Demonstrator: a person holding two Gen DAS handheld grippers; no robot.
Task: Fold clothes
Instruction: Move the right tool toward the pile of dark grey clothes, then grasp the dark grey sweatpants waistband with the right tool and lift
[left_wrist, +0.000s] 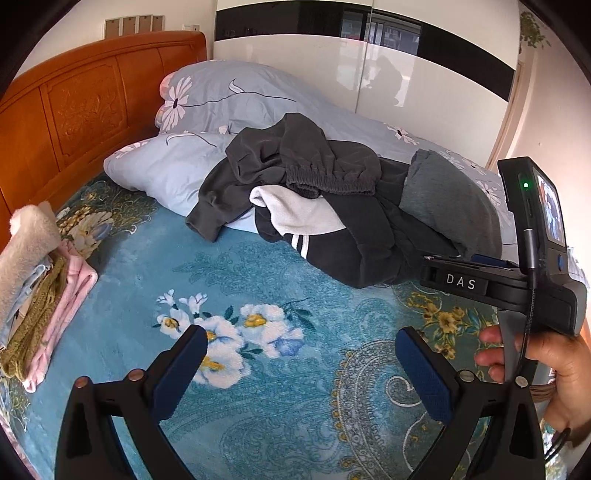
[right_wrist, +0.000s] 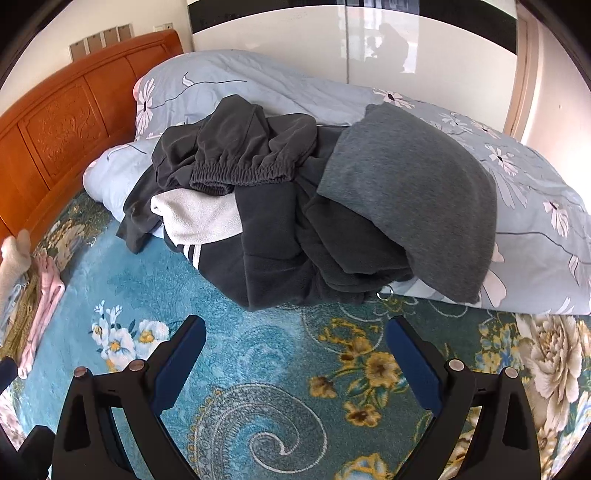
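Jaws spread wide over blue floral bedspread (right_wrist: 258, 369), wooden headboard (left_wrist: 74, 110) behind.

The only legible writing is "DAS", in pale capital letters on a small dark plate (left_wrist: 460, 282). The plate is set on the black body of the right gripper (left_wrist: 509, 284), seen from the left wrist view near the right edge of the picture. The small lit screen (left_wrist: 551, 210) on that device shows shapes too small to read. Nothing readable appears in the right wrist view.
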